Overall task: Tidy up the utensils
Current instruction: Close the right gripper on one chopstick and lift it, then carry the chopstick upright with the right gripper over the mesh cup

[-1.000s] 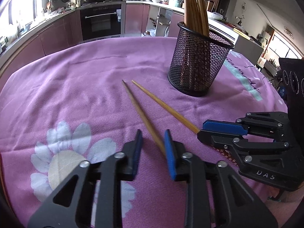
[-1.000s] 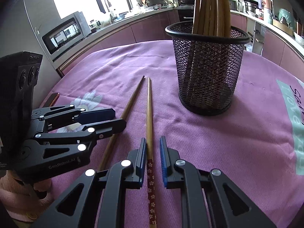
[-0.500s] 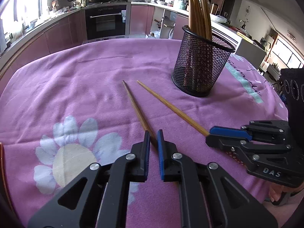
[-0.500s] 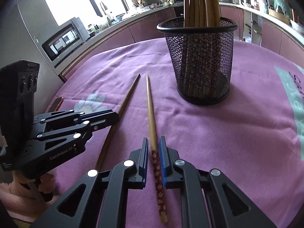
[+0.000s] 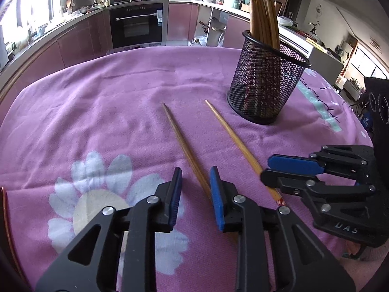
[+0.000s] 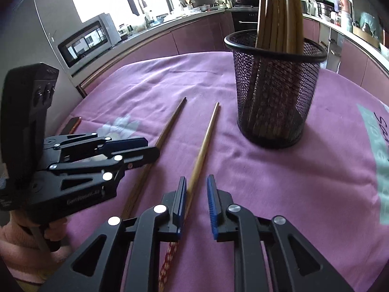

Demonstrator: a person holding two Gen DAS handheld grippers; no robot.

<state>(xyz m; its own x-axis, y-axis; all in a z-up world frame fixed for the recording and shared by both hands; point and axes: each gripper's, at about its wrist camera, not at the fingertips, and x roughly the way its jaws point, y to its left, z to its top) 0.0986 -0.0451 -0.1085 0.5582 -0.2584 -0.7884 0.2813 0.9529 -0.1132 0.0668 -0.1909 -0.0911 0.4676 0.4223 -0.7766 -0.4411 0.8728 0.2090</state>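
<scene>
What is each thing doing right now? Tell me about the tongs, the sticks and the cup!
Left tongs: open, around the darker chopstick.
Right tongs: open, around the lighter chopstick.
Darker chopstick: lying flat on the cloth.
Lighter chopstick: lying flat beside it, apart.
Mesh cup: upright, holding standing chopsticks.
Purple cloth: spread over the table.

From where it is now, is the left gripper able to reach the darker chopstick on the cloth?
Probably yes. The left gripper is open, and the darker chopstick already runs between its fingers. Nothing lies over it; the right gripper is beside, at the lighter chopstick.
</scene>
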